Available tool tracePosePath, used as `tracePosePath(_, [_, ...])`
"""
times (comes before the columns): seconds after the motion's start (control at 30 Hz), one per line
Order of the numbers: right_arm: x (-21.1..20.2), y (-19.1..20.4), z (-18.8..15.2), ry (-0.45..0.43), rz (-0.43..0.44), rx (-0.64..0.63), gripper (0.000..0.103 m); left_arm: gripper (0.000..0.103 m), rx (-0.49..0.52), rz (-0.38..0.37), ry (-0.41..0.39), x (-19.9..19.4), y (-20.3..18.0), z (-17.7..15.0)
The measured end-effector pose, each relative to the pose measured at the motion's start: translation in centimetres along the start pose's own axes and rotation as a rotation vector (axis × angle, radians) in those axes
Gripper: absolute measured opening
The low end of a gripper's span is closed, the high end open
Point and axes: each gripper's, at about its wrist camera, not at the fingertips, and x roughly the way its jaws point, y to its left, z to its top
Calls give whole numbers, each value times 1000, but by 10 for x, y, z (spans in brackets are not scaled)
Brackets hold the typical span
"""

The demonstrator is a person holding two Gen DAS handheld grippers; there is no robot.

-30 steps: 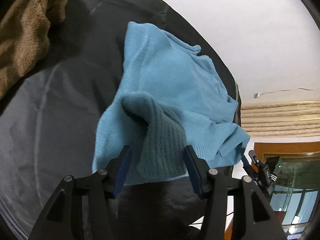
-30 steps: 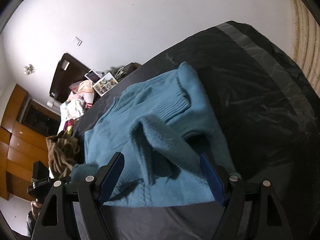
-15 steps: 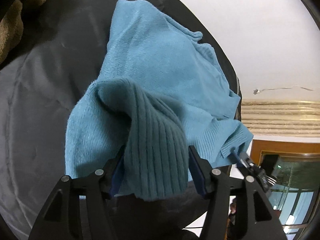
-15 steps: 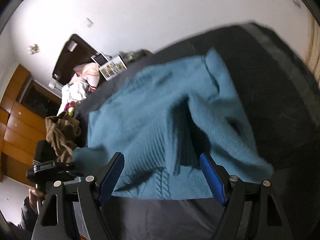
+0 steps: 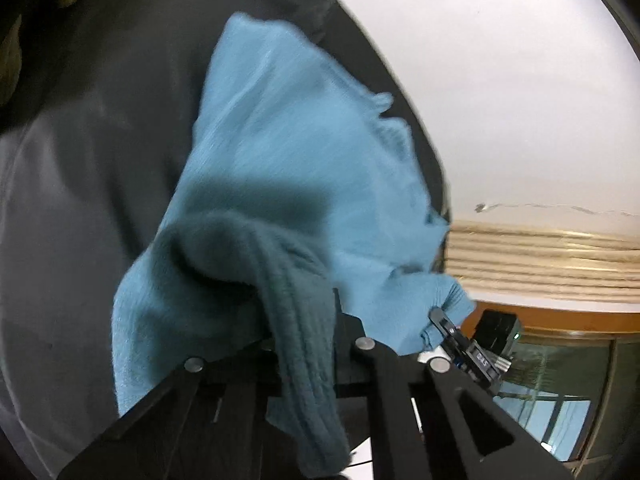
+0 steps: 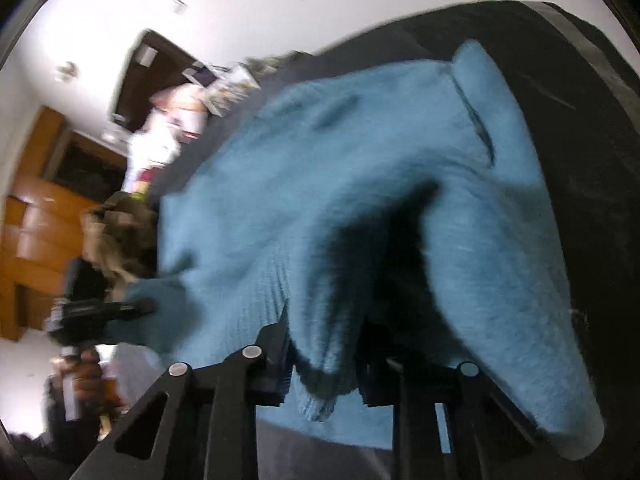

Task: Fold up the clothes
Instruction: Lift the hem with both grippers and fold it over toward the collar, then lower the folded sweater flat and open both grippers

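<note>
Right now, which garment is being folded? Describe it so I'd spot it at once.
Look at the dark sheet covering the bed. On it is the blue sweater, its edge pinched by both the left gripper and right gripper. Unlike the brown cloth beside it, it is blue knit.

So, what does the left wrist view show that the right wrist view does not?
Only the left wrist view shows the cream curtain and the window. Only the right wrist view shows the wooden cabinets, a brown garment and a cluttered pile. Both show the blue sweater on the dark cover, pinched by the left gripper and right gripper.
</note>
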Motion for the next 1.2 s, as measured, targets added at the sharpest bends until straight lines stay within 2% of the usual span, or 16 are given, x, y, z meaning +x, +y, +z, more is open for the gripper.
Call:
tracePosePath(0.13, [-28,-6,14,-92,219,88,24,8,-40,-68,-47,-13,-13,22])
tracePosePath(0.2, [-35,-18,27,-159,290,175,24,8,-55,-97,-69,-15,-20,37])
tracePosePath(0.33, [-32,-29,50,-248,273,235,24,8,-65,-150,-114,-13,-36,66])
tracePosePath(0.47, [-24,-34,72,-311,238,276,24,8,-60,-158,-134,2,-49,93])
tracePosePath(0.57, [-14,-37,87,-330,164,306,24,9,-81,-131,-121,18,-46,109])
tracePosePath(0.6, [-10,-39,91,-330,133,318,24,14,-98,-110,-117,21,-41,116])
tracePosePath(0.67, [0,-40,101,-311,64,332,26,39,-129,-80,-109,27,-32,125])
tracePosePath(0.7, [6,-43,105,-280,29,334,32,65,-153,-75,-107,27,-26,128])
tracePosePath(0.73, [9,-42,105,-264,2,328,36,78,-176,-75,-106,27,-20,130])
tracePosePath(0.8, [8,-37,103,-270,-41,296,68,78,-209,-139,-130,21,-10,133])
tracePosePath(0.83, [4,-32,102,-294,-57,268,72,78,-204,-148,-142,18,-9,134])
tracePosePath(0.97, [-14,-10,99,-365,-145,155,72,78,-111,-112,-199,4,-24,134])
tracePosePath(1.0, [-17,-3,98,-379,-183,117,73,78,-51,-85,-215,1,-35,131])
tracePosePath(1.1, [-9,24,91,-347,-297,-49,73,78,141,0,-233,0,-67,120])
tracePosePath(1.2, [18,43,87,-262,-412,-208,73,78,301,89,-202,13,-88,108])
